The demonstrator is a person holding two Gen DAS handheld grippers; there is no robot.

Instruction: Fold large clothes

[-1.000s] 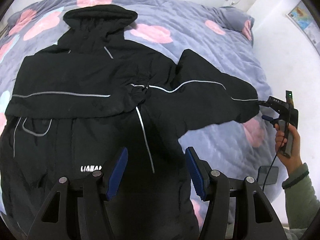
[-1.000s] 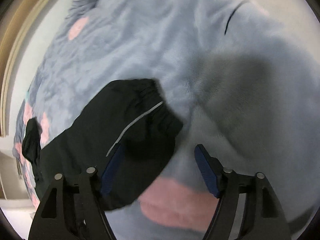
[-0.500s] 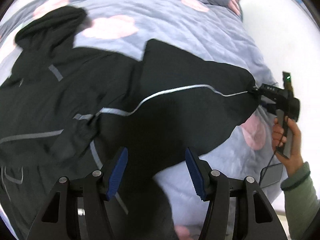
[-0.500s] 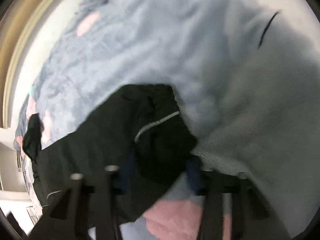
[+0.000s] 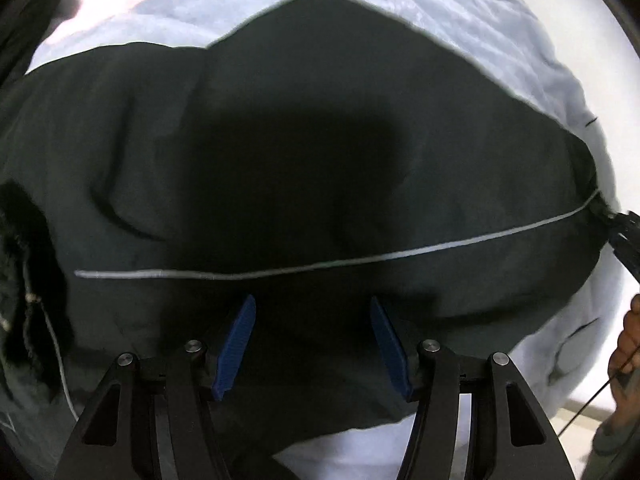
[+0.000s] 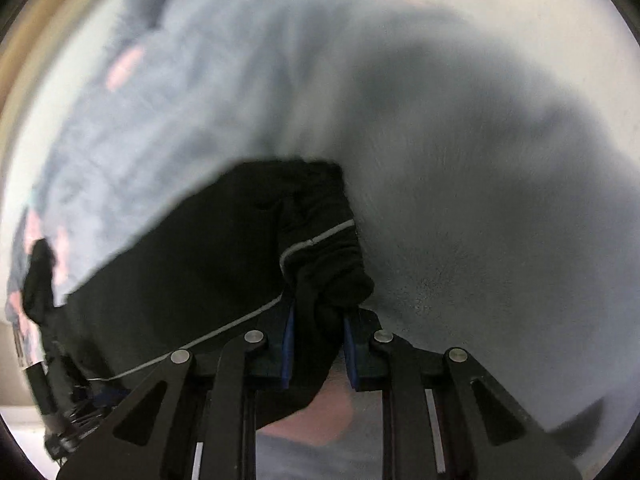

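While hanging close over the black jacket point(image 5: 320, 168), spread on the quilted bedspread point(image 5: 460, 12), left gripper point(image 5: 312, 344) stands with blue pads point(image 5: 236, 340) apart and nothing pinched between them, only dark sleeve cloth beneath. Grey piping point(image 5: 360, 260) runs across the sleeve toward the cuff at the frame's right edge, where the right gripper point(image 5: 624, 236) has hold of it. A hand point(image 5: 628, 344) shows just below. Risk here, as a judgement: dropping the open pads onto flat, taut cloth would likely catch one layer or none, or push a ridge into the sleeve and spoil a clean fold line. Too dark under the pads to tell whether they touch the fabric.

In the right wrist view, though blurred, right gripper point(image 6: 316, 344) is closing on the bunched cuff point(image 6: 328, 272), dark cloth filling the narrow gap between the blue pads point(image 6: 287, 344). Only the cuff's end seems caught, so a sharp pull could slip it free, or drag the jacket body across the bedspread and skew it. Piping point(image 6: 316, 240) kinks just above the pads, hinting at a twisted hold that would carry a twist into the fold. Left gripper point(image 6: 64, 404) sits at far lower left, near the jacket.
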